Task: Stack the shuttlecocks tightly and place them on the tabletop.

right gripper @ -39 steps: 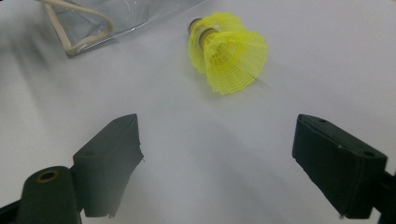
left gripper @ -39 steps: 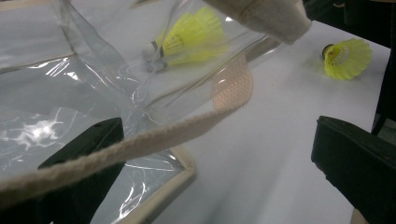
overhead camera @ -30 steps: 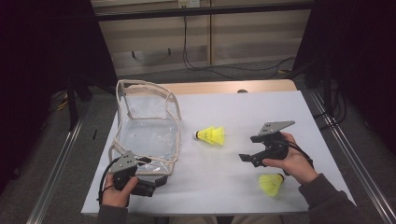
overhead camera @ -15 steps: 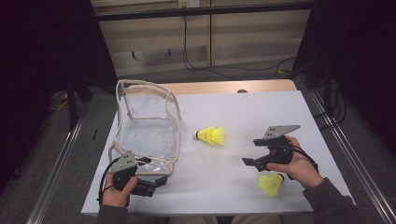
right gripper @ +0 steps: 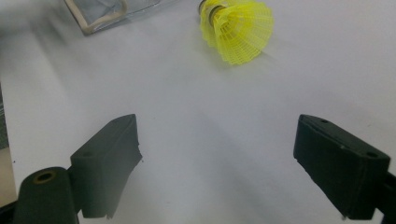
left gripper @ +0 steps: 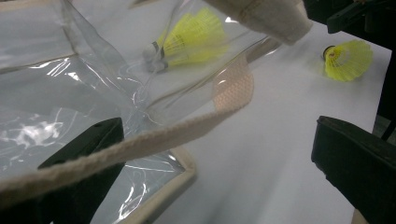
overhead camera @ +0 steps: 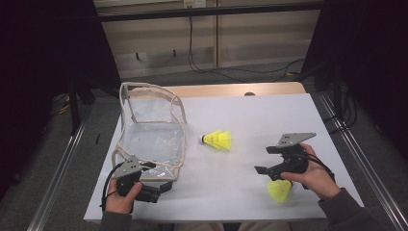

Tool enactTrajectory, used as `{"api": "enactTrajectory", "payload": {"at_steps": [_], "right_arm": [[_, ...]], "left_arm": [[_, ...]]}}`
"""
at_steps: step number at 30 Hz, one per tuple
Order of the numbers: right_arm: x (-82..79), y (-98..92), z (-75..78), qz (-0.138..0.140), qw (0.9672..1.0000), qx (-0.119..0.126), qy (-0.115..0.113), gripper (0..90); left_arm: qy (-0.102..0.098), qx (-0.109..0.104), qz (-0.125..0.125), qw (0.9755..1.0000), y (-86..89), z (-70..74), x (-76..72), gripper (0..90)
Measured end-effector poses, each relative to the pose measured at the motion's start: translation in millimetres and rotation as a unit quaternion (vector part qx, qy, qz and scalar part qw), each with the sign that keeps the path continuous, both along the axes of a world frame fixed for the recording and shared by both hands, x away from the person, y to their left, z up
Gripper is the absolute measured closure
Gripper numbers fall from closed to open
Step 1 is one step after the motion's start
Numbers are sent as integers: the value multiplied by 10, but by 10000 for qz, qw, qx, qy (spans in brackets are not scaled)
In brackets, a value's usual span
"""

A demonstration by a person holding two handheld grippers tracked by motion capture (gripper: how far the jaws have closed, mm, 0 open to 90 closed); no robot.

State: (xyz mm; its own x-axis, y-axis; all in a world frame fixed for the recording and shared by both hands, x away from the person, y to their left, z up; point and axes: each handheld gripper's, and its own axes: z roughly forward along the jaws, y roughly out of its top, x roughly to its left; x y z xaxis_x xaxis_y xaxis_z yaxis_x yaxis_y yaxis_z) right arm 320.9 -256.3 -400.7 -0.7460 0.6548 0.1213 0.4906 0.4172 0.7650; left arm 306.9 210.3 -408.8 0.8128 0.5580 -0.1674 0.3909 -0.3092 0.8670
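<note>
The clear pouch (overhead camera: pixel 153 139) lay toward the tabletop's (overhead camera: pixel 250 120) left edge, its near rim between the open left gripper's (overhead camera: pixel 161 188) jaws, while the right gripper (overhead camera: pixel 262 161) stood wide open and empty between two yellow shuttlecocks (overhead camera: pixel 219 140).
</note>
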Motion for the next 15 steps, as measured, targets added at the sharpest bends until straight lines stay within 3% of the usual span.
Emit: {"api": "enactTrajectory", "payload": {"at_steps": [15], "right_arm": [[-115, -68, -33, -12, 10000, -17, -49, 140]], "left_arm": [[-8, -15, 17, 10000, -1, 5, -5, 31]]}}
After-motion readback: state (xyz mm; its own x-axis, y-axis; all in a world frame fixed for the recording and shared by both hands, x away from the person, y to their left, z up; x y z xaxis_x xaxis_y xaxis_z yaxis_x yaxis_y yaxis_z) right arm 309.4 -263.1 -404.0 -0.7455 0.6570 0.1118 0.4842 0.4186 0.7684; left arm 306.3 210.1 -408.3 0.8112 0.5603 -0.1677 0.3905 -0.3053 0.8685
